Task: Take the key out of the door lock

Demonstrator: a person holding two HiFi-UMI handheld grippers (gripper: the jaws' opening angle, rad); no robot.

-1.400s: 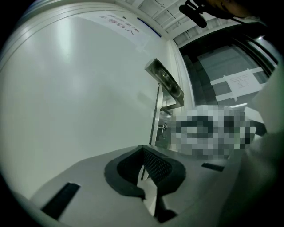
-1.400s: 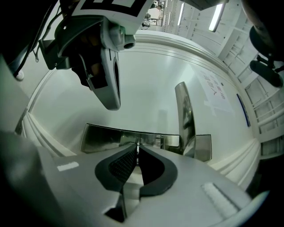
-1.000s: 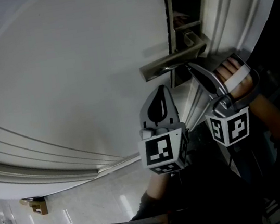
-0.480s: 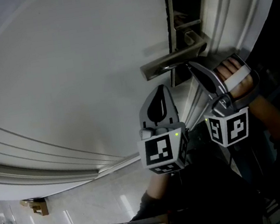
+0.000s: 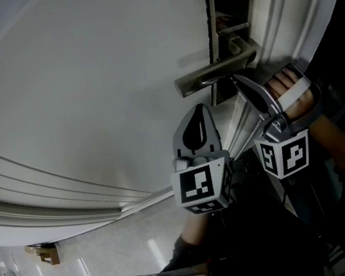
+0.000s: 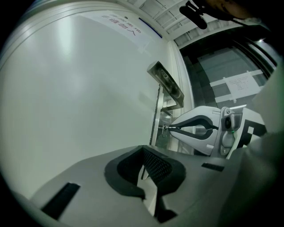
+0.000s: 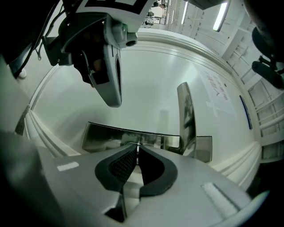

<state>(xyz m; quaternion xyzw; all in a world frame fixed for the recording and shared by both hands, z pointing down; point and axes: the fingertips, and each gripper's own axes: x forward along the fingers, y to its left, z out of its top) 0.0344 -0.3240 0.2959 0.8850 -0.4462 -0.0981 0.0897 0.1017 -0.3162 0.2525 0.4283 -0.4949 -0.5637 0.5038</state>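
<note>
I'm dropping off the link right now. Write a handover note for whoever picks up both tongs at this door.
Left gripper: tongs shut, empty, idle by the door, below the handle.
Right gripper: tongs shut on the key, just under the handle at the lock plate.
Key: looks still seated in the lock, not out yet.
Done: right grasp on the key.
Left: draw the key straight out, away from the plate. I can't tell whether it needs a turn first.
</note>
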